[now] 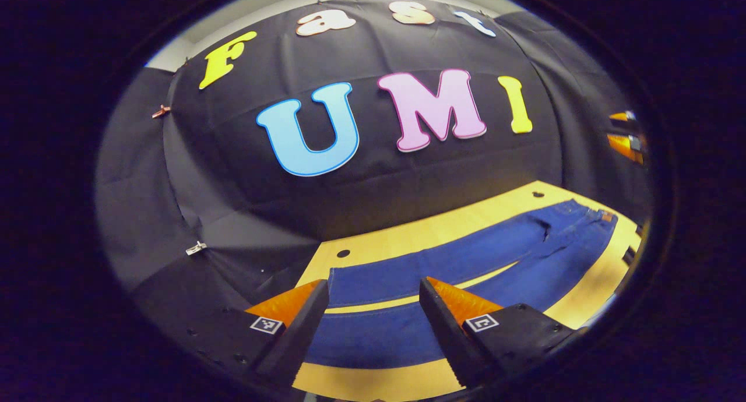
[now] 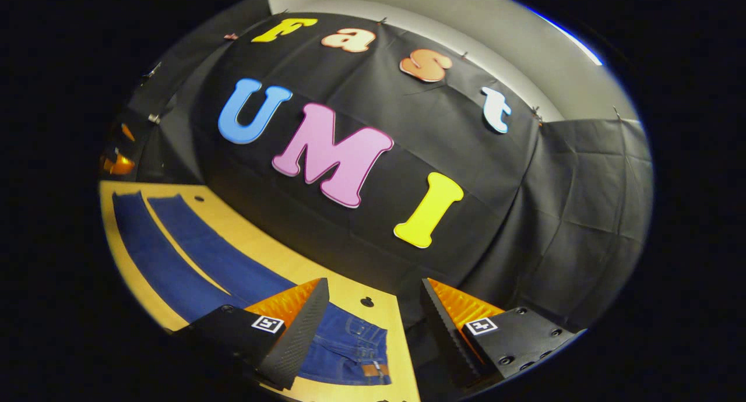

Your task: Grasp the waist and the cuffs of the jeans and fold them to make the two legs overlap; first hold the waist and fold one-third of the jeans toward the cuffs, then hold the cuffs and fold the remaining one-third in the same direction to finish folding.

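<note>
In the left gripper view, the left tool (image 1: 373, 309) hangs above the desk (image 1: 402, 233) with its 2 fingers (image 1: 303, 326) spread wide apart and nothing between them. The jeans (image 1: 466, 262) lie flat on the light wooden desk, spread out at full length, the 2 legs side by side with a thin strip of desk showing between them. The cuffs (image 1: 349, 285) sit at about 6 o'clock, just beyond the fingertips, and the waist (image 1: 594, 215) runs off toward 3 o'clock, where a small brown patch marks the waistband. A dark round hole (image 1: 342, 253) in the desk shows just above the cuff end, and another sits near the far edge by the waist. At the 3 o'clock rim the right tool (image 1: 626, 137) shows partly (too small to judge its state here).

In the right gripper view, the right tool (image 2: 373, 311) also stands parted, fingers wide, gripping nothing. The waist (image 2: 355, 355) of the jeans lies at about 6 o'clock, partly behind its 7 o'clock finger (image 2: 297, 332), with the brown patch near the bottom. The 2 legs (image 2: 192, 256) stretch away toward 9 o'clock, flat and parallel. A hole (image 2: 366, 301) in the desk (image 2: 280, 256) sits between the fingertips, just past the waistband. The left tool (image 2: 119, 157) shows faintly at 9 o'clock.
</note>
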A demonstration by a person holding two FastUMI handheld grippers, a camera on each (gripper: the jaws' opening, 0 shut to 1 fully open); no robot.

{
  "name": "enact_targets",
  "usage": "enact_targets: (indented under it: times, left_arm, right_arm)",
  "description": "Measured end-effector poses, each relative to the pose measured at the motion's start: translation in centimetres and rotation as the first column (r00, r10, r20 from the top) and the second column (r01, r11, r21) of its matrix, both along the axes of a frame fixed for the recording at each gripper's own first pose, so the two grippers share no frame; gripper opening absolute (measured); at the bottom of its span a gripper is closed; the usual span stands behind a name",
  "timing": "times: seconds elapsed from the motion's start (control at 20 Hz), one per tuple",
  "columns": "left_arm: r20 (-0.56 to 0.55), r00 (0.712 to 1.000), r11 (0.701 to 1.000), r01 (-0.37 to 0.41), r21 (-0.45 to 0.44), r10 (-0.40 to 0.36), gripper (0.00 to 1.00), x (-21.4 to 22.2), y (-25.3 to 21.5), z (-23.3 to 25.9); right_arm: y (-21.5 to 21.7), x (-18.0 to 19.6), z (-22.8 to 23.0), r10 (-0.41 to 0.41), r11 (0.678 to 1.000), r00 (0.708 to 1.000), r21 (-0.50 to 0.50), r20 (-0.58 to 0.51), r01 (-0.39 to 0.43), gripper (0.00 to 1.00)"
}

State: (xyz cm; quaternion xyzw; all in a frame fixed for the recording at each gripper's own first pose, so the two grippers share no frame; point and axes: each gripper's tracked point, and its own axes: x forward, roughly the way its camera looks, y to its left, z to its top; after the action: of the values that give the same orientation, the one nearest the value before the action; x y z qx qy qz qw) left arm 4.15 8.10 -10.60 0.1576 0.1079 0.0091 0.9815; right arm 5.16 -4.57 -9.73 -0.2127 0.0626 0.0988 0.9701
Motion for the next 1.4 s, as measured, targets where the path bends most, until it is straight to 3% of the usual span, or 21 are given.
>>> enact_targets:
  times: [0.1, 0.2, 0.4, 0.65, 0.9, 1.05, 1.15, 1.25, 1.4]
  left_arm:
    - [-0.083, 0.996, 0.989, 0.025, 0.144, -0.013, 0.98, 0.0, 2.9, -3.5]
    - [-0.181, 0.983, 0.959, 0.065, 0.277, -0.014, 0.98, -0.4, 6.0, -7.3]
    - [-0.357, 0.933, 0.879, 0.200, 0.432, -0.037, 0.98, -2.2, 9.3, -14.2]
    - [-0.497, 0.867, 0.778, 0.338, 0.530, -0.038, 0.98, -2.6, 13.2, -19.2]
    - [-0.589, 0.808, 0.636, 0.463, 0.617, -0.016, 0.98, -1.3, 17.8, -21.9]
    - [-0.651, 0.756, 0.485, 0.595, 0.641, -0.068, 0.98, -0.8, 18.0, -23.1]
    - [-0.657, 0.747, 0.411, 0.632, 0.657, -0.100, 0.98, -0.2, 18.0, -23.1]
    - [-0.675, 0.726, 0.393, 0.665, 0.635, -0.137, 0.95, 1.3, 18.2, -23.1]
    - [-0.721, 0.674, 0.421, 0.707, 0.569, -0.158, 0.90, 3.3, 19.0, -23.5]
  right_arm:
    - [-0.9, 0.8, -2.4, 0.059, 0.989, 0.998, -0.133, -0.030, -0.063, 0.96]
    - [-1.8, 1.6, -5.7, 0.096, 0.960, 0.990, -0.254, -0.102, -0.119, 0.96]
    - [-3.7, 1.5, -12.6, 0.050, 0.959, 0.966, -0.257, -0.252, -0.117, 0.96]
    - [-4.8, 0.8, -16.9, 0.016, 0.952, 0.938, -0.282, -0.347, -0.120, 0.96]
    - [-5.4, 0.5, -17.6, 0.004, 0.947, 0.925, -0.295, -0.379, -0.125, 0.97]
    - [-6.2, 0.6, -18.0, -0.011, 0.946, 0.922, -0.301, -0.388, -0.115, 0.97]
    - [-7.4, 0.6, -18.4, -0.032, 0.946, 0.921, -0.309, -0.388, -0.097, 0.97]
    - [-8.5, 0.1, -18.6, -0.048, 0.943, 0.917, -0.320, -0.396, -0.088, 0.96]
    - [-9.3, -0.2, -19.6, -0.061, 0.939, 0.907, -0.332, -0.417, -0.089, 0.97]
